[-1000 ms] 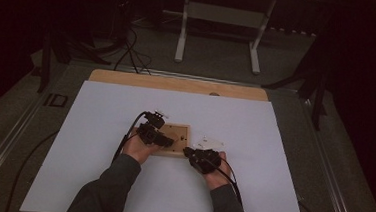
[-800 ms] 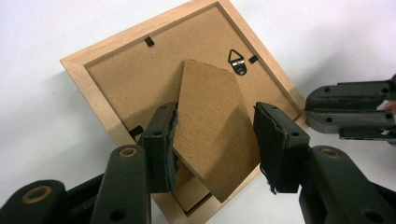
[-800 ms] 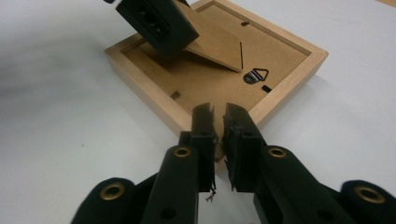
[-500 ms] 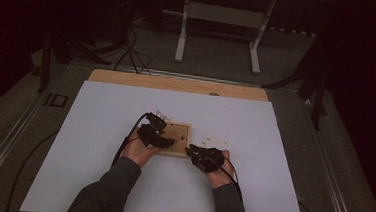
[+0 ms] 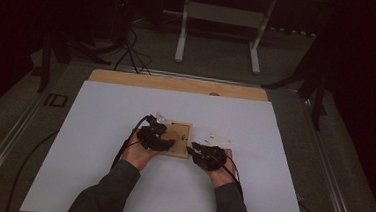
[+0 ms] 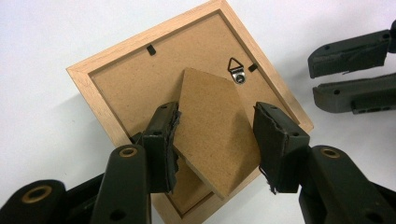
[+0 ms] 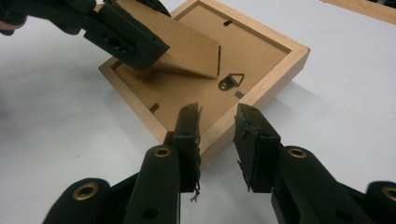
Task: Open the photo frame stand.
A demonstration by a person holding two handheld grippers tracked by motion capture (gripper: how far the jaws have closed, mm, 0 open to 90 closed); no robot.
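From the high view, your hands come in from the bottom over the white table (image 5: 99, 130). A small wooden frame (image 5: 183, 135) lies face down near the table's middle. Your left tongs (image 5: 169, 144) sit over the frame's near left part, and your right tongs (image 5: 191, 150) are just beside its near right corner. A few small white bits (image 5: 219, 138) lie on the table to the right of the frame.

In the left gripper view, your left tongs (image 6: 215, 140) are spread apart on either side of the stand (image 6: 214, 133), a brown board flap lifted off the frame's back (image 6: 126, 84). The left jaw touches the flap's edge; the right jaw is at or just beside the other edge, so the tongs are released, not gripping. A metal hanger (image 6: 236, 70) sits near the frame's far edge. Your right tongs (image 6: 348, 74) show at the upper right, off the frame.

In the right gripper view, your right tongs (image 7: 217, 140) are released, parted, over the frame's near rim (image 7: 224, 130). Your left tongs (image 7: 126, 35) hold around the raised stand (image 7: 191, 46).
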